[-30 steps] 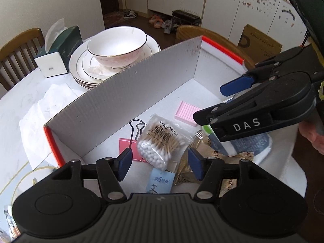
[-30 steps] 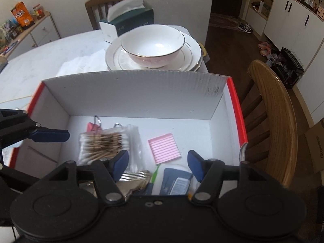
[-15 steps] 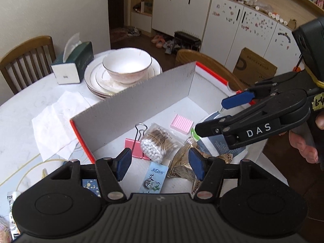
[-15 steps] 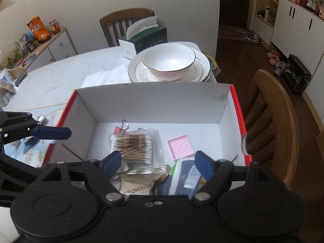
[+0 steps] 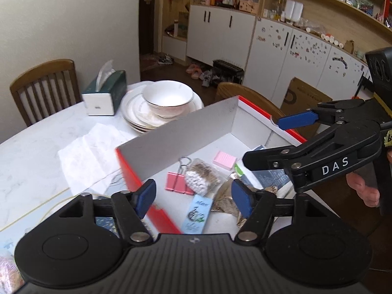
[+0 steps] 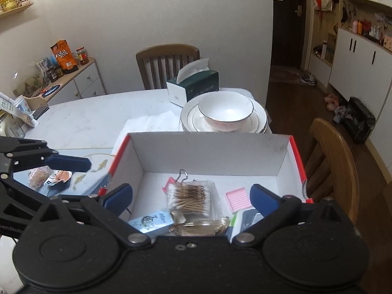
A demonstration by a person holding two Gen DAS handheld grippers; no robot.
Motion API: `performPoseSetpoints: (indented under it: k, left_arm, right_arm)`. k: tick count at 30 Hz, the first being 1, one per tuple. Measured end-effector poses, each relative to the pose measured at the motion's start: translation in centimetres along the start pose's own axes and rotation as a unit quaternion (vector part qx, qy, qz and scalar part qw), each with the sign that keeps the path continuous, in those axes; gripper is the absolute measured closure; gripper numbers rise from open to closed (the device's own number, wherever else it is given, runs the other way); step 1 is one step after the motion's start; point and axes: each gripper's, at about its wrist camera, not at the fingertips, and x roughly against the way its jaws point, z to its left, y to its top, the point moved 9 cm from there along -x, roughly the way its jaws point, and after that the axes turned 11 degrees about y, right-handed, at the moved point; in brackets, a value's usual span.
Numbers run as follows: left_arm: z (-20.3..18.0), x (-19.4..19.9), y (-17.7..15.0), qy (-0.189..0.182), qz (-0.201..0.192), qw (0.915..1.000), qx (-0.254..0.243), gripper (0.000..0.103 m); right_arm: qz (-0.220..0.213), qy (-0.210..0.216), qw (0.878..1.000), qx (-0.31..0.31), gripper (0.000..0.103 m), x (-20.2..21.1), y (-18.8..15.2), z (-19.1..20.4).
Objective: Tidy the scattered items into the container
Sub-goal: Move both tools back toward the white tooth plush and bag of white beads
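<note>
Left tool (image 5: 193, 197) and right tool (image 6: 192, 198) both gape wide, empty, above the red-rimmed box (image 6: 297, 156) on the counter (image 6: 93, 117); cotton swabs (image 6: 189, 197), pink pad (image 6: 237, 198), binder clip (image 5: 177, 182) lie inside.

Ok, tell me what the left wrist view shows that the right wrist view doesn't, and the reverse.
Only the left wrist view: the cardboard carton on the floor and the stickered cabinets. Only the right wrist view: the sideboard with snack bags, and two snack packets on the table beside the box. Both: the box with cotton swabs, pink pad and binder clip, the bowl on plates, the tissue box, both hand-held grippers open.
</note>
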Motion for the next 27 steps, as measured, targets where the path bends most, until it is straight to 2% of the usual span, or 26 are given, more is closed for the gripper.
performPoseSetpoints:
  k: [9, 17, 20, 27]
  left_arm:
    - [5.0, 2.8, -1.8, 0.021, -0.020, 0.9993, 0.024, 0.032]
    - [9.4, 4.7, -3.6, 0.035, -0.029, 0.9982, 0.040, 0.032]
    - [11.0, 5.3, -4.3, 0.039, -0.031, 0.9978, 0.045, 0.023]
    - [14.9, 6.6, -7.3, 0.055, -0.028, 0.9961, 0.063, 0.018]
  right_arm:
    - [-0.024, 0.010, 1.000, -0.007, 0.001, -0.3, -0.3, 4.8]
    - [-0.052, -0.009, 0.999, 0.005, 0.001, -1.3, -0.4, 10.0]
    - [-0.048, -0.009, 0.999, 0.015, 0.001, -2.2, -0.8, 12.0]
    - [-0.049, -0.028, 0.998, 0.003, 0.001, -4.0, -2.0, 15.7]
